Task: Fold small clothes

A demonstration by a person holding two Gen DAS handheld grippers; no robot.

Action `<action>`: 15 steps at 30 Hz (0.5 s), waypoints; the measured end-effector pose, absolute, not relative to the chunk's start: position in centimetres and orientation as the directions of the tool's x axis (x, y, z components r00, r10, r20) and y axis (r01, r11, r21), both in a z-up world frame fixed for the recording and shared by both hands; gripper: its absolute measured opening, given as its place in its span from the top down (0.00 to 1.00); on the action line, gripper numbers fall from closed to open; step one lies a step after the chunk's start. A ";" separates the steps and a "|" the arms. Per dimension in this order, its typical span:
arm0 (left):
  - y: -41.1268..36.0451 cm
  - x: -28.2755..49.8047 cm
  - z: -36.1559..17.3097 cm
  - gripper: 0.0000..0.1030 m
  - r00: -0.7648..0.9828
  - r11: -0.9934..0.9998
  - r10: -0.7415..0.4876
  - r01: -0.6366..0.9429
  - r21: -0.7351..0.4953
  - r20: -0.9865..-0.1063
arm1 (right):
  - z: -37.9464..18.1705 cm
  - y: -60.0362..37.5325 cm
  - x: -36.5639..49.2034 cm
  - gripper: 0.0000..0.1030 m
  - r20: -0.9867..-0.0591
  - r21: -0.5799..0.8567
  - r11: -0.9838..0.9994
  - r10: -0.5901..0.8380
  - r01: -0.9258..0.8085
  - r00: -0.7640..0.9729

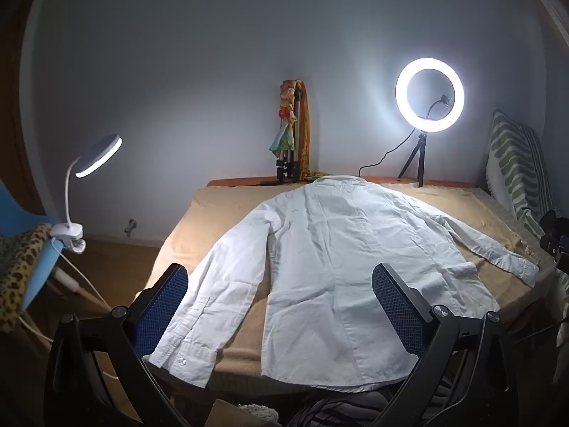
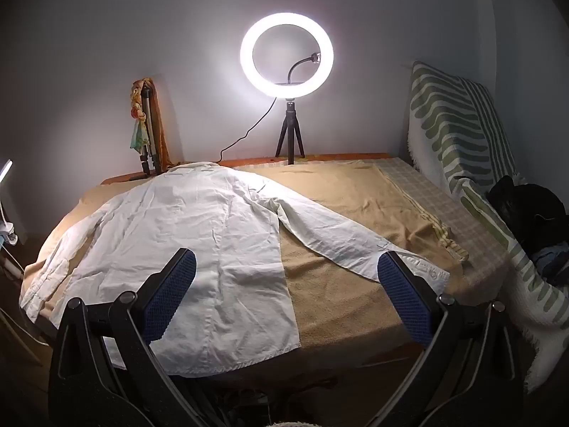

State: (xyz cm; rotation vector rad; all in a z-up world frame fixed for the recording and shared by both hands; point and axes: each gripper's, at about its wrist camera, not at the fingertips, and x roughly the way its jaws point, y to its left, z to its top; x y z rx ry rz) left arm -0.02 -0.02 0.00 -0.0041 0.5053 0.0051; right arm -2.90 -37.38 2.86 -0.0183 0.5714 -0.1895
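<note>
The left gripper [image 1: 281,306] was held wide open with nothing between its blue-padded fingers, poised above the near hem and left sleeve of the white shirt [image 1: 341,259]. The right gripper [image 2: 288,293] was likewise spread fully apart and empty, set over the shirt's right edge and the bare blanket beside it.

The shirt was laid flat, seemingly back-up, on the tan blanket [image 2: 355,220] covering the bed, collar toward the far wall and hem at the near edge. Both sleeves were spread outward and down, the right sleeve's cuff [image 2: 426,270] lying just beyond the right gripper's outer finger.

The fabric appeared to be thin, creased woven cotton: light, limp and likely to drape and sag when lifted, with little slipperiness against the napped blanket. A pinch at a cuff or at the shoulder seam would probably be the surest hold, since a single layer had to be caught without gathering the blanket beneath.

A ring light [image 2: 286,56] was standing at the far end.
</note>
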 end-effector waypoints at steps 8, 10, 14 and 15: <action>0.0 0.1 0.0 0.00 0.870 1.000 -0.002 -0.002 -0.008 -0.493 | 2.9 -37.2 -3.0 0.00 -0.533 -0.075 0.982 -0.187 0.174 0.825; -0.2 0.0 0.4 0.00 0.870 1.000 0.001 -0.006 -0.008 -0.493 | 2.8 -37.0 -3.1 0.00 -0.533 -0.079 0.981 -0.190 0.175 0.824; -0.2 0.0 0.7 0.00 0.870 1.000 0.003 -0.012 -0.014 -0.493 | 2.6 -36.7 -3.0 0.00 -0.529 -0.090 0.981 -0.193 0.172 0.826; -0.4 -0.1 0.3 0.00 0.872 1.000 0.004 -0.008 -0.007 -0.489 | 2.7 -36.4 -3.1 0.00 -0.528 -0.094 0.981 -0.195 0.172 0.827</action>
